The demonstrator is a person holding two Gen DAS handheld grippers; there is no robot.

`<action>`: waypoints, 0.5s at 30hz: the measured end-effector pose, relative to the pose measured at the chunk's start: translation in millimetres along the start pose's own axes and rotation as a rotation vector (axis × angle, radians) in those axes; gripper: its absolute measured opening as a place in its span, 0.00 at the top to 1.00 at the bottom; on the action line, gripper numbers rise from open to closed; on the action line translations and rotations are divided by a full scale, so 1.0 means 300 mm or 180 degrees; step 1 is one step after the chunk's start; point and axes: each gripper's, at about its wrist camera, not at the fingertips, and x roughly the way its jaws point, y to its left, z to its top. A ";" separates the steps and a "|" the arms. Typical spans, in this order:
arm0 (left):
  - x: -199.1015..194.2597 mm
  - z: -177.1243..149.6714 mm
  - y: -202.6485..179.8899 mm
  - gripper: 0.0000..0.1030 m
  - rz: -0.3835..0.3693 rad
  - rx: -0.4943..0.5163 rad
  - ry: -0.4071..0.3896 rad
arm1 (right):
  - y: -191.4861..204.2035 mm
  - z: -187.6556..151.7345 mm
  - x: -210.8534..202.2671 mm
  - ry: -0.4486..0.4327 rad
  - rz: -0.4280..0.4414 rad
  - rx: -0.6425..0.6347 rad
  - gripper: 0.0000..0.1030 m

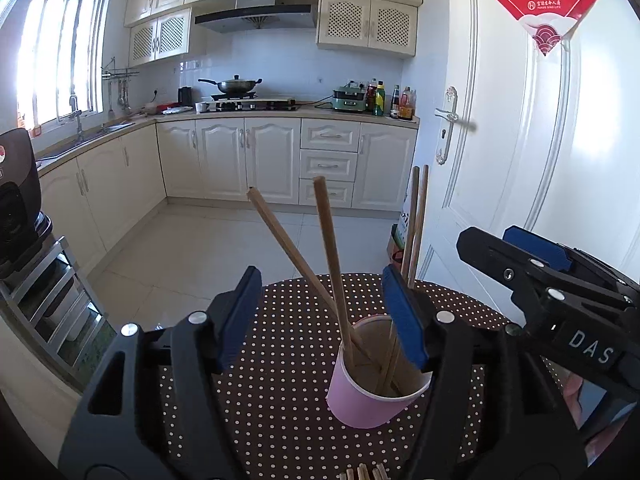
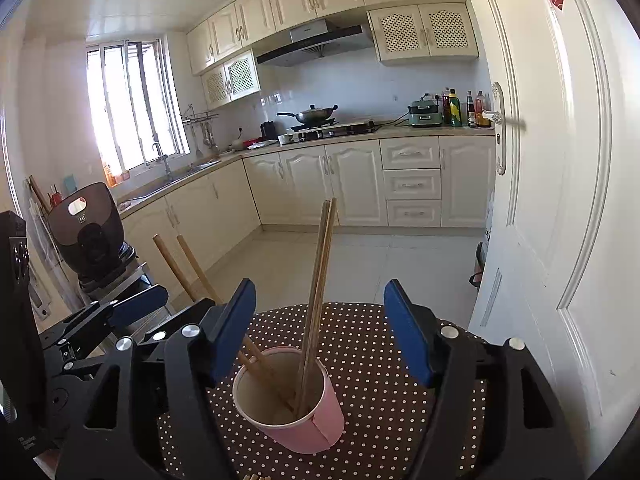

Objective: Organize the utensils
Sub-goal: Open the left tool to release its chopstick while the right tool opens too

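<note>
Left tool (image 1: 322, 320): released, your jaws either side of two chopsticks (image 1: 326, 240), touching neither.
Right tool (image 2: 320, 332): released, straddling its own pair.
Pink paper cup (image 2: 292, 408): just below both tools, propping all four upright.
More chopsticks (image 1: 362, 472): behind the tools, still loose.

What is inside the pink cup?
Four wooden chopsticks stand inside the pink paper cup: one pair nearly upright, one pair leaning out to the side. Their lower tips rest at the bottom, partly hidden by the cup's wall. Nothing else shows inside.
</note>
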 end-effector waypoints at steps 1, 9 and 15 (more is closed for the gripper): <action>-0.001 0.001 0.002 0.40 0.0009 -0.0005 0.0002 | -0.002 0.000 -0.003 -0.0005 -0.0011 0.0005 0.38; -0.017 0.006 0.019 0.40 0.0033 -0.0073 0.0008 | -0.015 -0.011 -0.017 0.0006 -0.0041 0.0031 0.38; -0.039 0.010 0.008 0.39 0.0049 -0.0046 -0.0006 | -0.009 -0.018 -0.037 0.0000 -0.0040 0.0051 0.37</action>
